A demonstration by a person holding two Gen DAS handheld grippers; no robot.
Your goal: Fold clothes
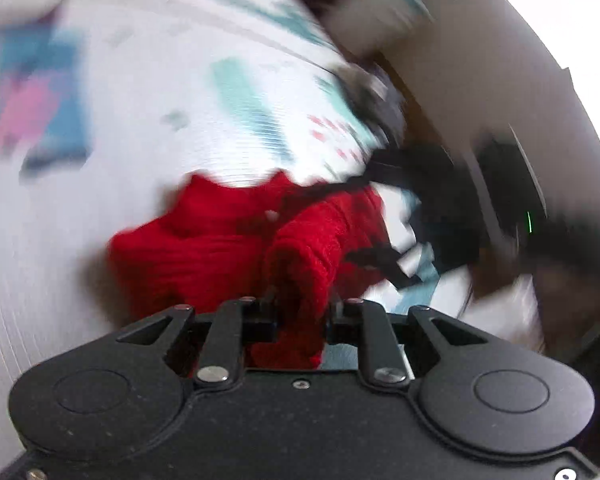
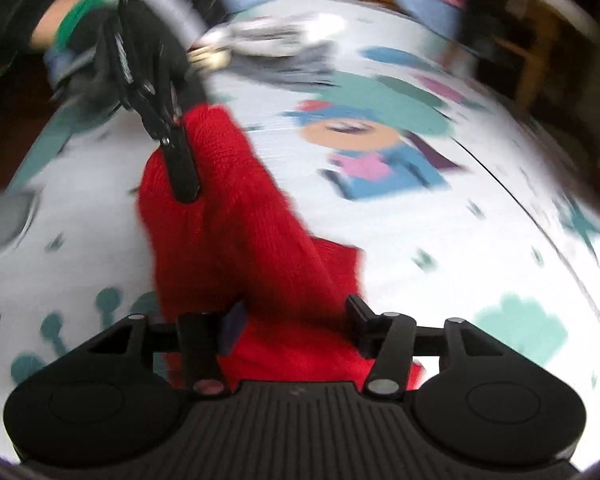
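A red knitted garment (image 1: pixel 220 248) hangs bunched over a white sheet with cartoon prints (image 1: pixel 160 100). Both views are blurred by motion. My left gripper (image 1: pixel 302 312) is shut on a fold of the red knit. In the right wrist view the red garment (image 2: pixel 236 220) stretches from my right gripper (image 2: pixel 296 320), which is shut on its near end, up to the left gripper (image 2: pixel 180 160), which pinches its far end. The garment is lifted above the sheet (image 2: pixel 420 240).
A dark chair or device (image 1: pixel 500 192) and a grey wall (image 1: pixel 500 40) stand to the right in the left wrist view. The person's hand in a black glove (image 2: pixel 148 40) holds the left gripper. Dark floor shows at the far left (image 2: pixel 4 120).
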